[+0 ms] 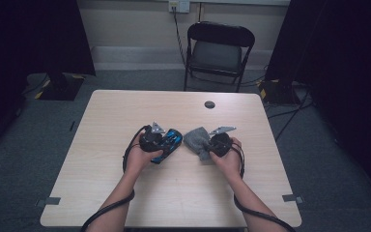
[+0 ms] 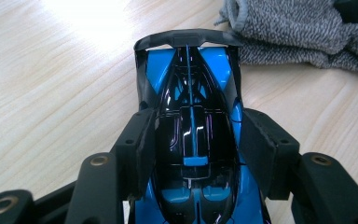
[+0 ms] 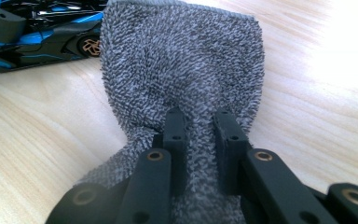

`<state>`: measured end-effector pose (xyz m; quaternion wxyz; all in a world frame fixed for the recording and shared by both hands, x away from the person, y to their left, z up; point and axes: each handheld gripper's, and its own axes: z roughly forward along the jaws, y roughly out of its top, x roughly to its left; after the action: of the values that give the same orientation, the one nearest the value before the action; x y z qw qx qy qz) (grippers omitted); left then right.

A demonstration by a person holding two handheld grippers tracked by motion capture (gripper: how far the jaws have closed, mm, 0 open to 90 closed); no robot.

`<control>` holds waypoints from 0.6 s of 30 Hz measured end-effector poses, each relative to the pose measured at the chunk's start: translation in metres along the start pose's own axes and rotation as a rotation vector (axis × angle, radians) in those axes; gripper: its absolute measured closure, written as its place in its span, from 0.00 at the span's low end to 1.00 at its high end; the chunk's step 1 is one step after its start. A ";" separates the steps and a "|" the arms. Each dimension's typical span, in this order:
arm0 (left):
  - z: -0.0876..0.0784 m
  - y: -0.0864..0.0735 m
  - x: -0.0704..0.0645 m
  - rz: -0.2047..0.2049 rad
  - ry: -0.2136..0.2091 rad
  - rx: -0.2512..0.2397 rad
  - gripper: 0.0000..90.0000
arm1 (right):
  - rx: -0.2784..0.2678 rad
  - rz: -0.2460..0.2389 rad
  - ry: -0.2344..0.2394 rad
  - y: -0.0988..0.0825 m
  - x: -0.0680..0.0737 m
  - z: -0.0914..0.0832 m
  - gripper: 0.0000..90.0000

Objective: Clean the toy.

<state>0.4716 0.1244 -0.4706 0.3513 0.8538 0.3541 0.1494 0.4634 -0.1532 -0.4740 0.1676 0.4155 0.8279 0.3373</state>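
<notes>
Lying on the pale wooden bench [image 1: 183, 193], glossy blue-and-black toy racing car [image 2: 191, 140], pinched by left claw [image 2: 193, 144], rear wing pointing toward grey terry cloth [image 3: 182, 70], itself pinched by right claw [image 3: 200, 140]; no legible lettering.

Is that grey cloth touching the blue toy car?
Apart. The left gripper view shows bare table between the toy car and the grey cloth.

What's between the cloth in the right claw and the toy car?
Nothing visible: bare table separates the grey cloth, pinched in the right claw, from the blue toy car gripped by the left claw.
</notes>
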 end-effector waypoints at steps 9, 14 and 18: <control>0.000 -0.001 0.001 -0.015 -0.011 -0.011 0.52 | 0.022 -0.005 0.003 0.001 0.010 0.003 0.86; -0.001 -0.001 0.001 -0.006 0.000 -0.007 0.52 | 0.034 -0.033 0.014 0.002 0.024 0.006 0.86; -0.001 -0.001 0.001 -0.009 -0.002 -0.008 0.52 | 0.043 -0.056 0.048 0.003 0.036 0.007 0.86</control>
<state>0.4715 0.1259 -0.4710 0.3556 0.8509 0.3571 0.1484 0.4476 -0.1196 -0.4766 0.1478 0.3876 0.8500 0.3247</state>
